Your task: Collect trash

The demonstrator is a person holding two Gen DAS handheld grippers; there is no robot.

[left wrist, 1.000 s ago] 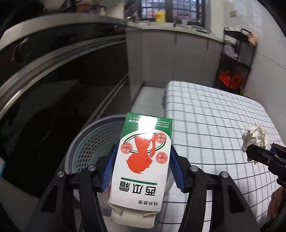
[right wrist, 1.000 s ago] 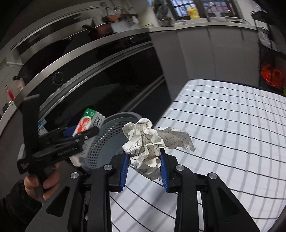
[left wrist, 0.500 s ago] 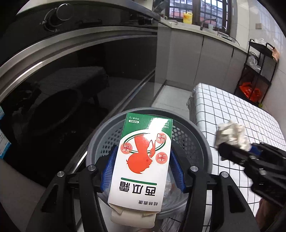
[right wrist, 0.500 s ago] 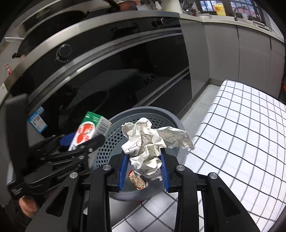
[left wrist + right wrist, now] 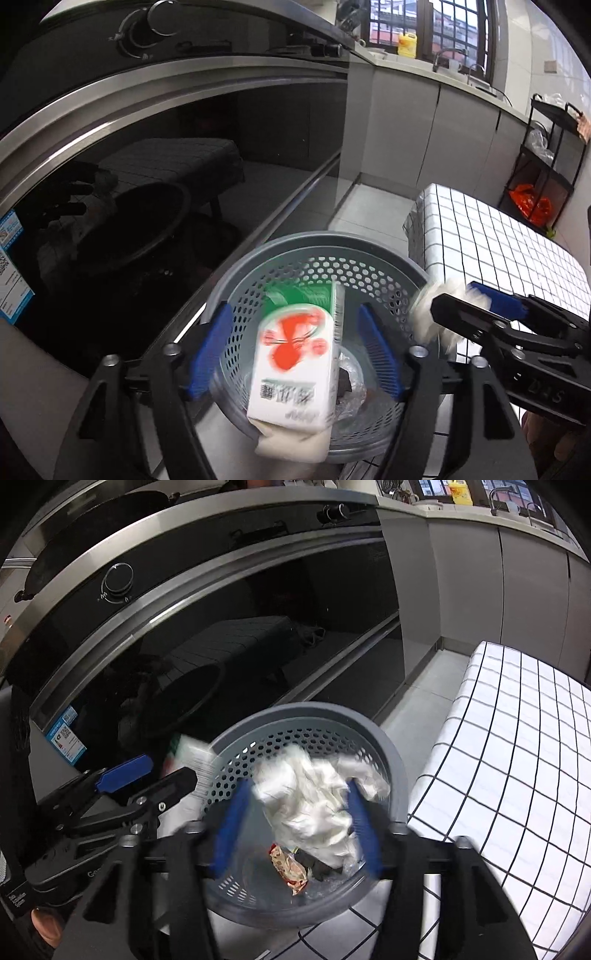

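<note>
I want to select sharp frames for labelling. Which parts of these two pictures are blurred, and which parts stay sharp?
Left wrist view: the carton is smeared between the opening left gripper; the basket and oven front stay sharp. Right wrist view: the crumpled paper and the right gripper's blue pads are blurred as the jaws open; the checked cloth stays sharp.

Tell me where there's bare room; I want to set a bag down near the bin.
The checked tablecloth right of the grey basket is bare, and so is the pale floor strip between table and cabinets. Over the basket it is crowded: both hand-held grippers are opening, letting go of a carton and crumpled paper.
</note>
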